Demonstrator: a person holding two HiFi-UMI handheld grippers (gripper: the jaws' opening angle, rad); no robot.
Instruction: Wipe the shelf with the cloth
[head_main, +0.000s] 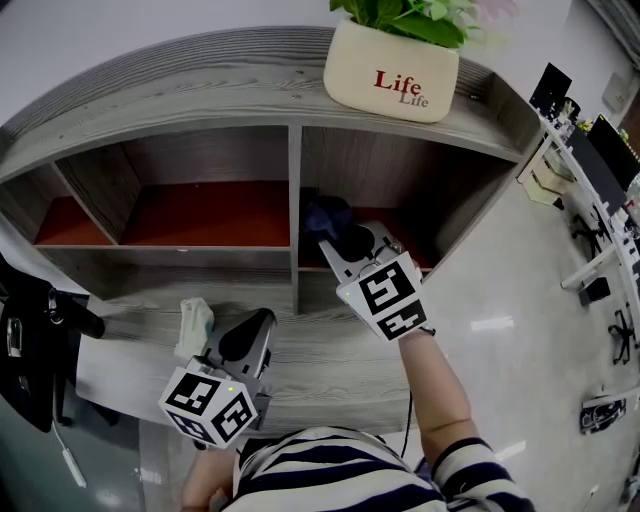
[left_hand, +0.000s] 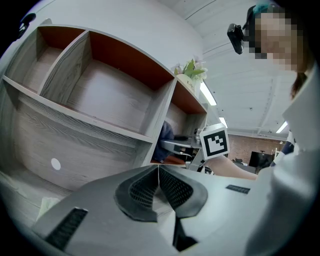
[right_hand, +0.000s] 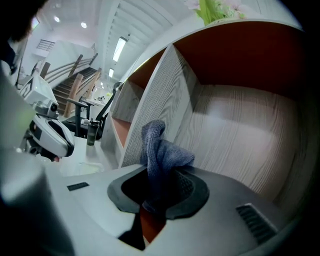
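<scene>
The grey wooden shelf has red-backed compartments. My right gripper reaches into the right compartment, shut on a blue-grey cloth that bunches up out of its jaws. The cloth lies by the centre divider. My left gripper hovers low over the lower ledge, shut with nothing between its jaws. In the left gripper view the gripper points at the shelf front, with the cloth and right gripper seen beyond.
A cream pot marked "Life" with a green plant stands on the shelf top. A pale folded cloth lies on the lower ledge beside my left gripper. Black equipment stands at the left; desks stand at the right.
</scene>
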